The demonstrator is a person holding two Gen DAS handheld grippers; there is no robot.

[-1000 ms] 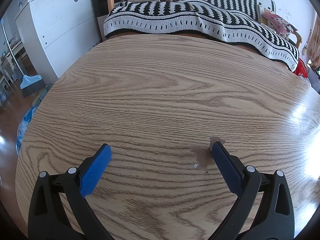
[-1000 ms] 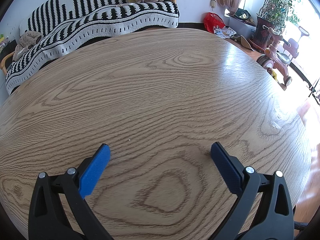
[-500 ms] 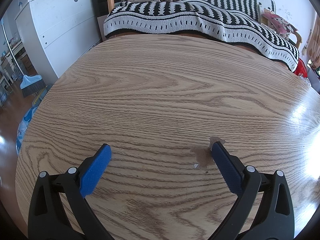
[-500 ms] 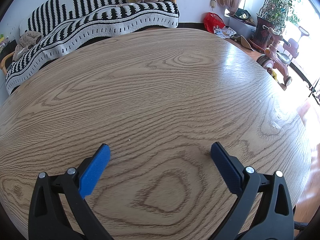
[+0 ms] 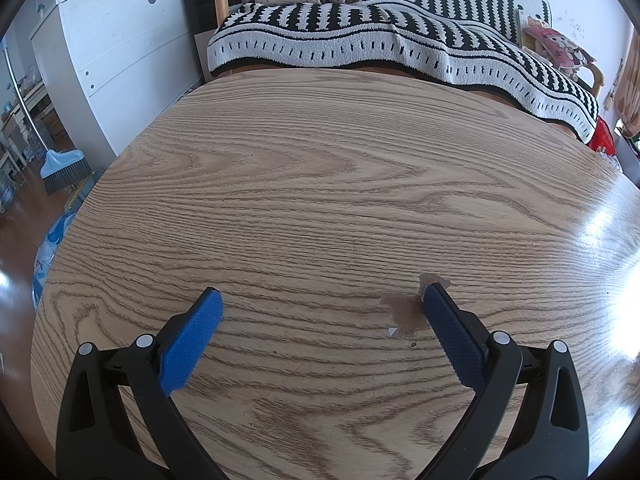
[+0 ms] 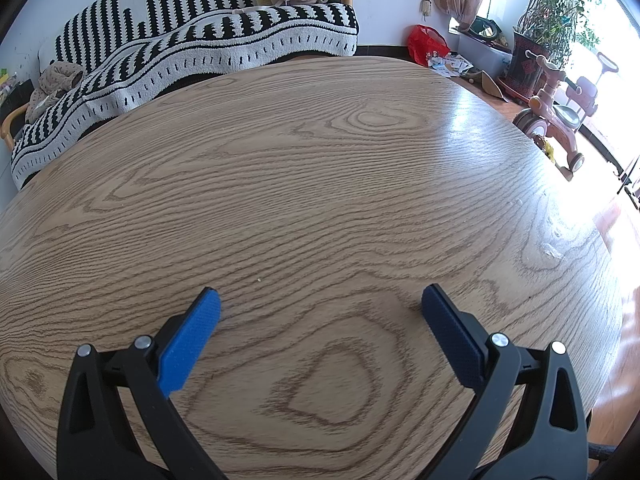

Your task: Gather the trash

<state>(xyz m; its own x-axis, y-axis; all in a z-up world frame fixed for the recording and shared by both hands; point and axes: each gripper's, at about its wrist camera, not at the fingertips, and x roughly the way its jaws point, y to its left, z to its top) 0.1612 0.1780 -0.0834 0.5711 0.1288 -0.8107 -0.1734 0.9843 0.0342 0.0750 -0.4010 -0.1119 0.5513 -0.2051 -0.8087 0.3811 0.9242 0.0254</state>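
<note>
My left gripper (image 5: pixel 320 300) hovers open over the wooden table (image 5: pixel 320 180), nothing between its blue pads. A brownish stain or worn patch (image 5: pixel 404 312) marks the wood beside the right finger, with a tiny white scrap (image 5: pixel 391 332) at its edge and a dark crumb (image 5: pixel 413 345) just below. My right gripper (image 6: pixel 320 298) is open too, above bare wood grain (image 6: pixel 320 200). A pale speck (image 6: pixel 259 279) lies ahead of its left finger. No larger piece of trash shows in either view.
A sofa with a black-and-white striped blanket (image 5: pixel 400 40) runs along the table's far edge. A white dresser (image 5: pixel 120 48) and a broom (image 5: pixel 64 164) stand to the left. A red bag (image 6: pixel 426 42), potted plants (image 6: pixel 540 40) and a pink tricycle (image 6: pixel 556 108) sit at the right.
</note>
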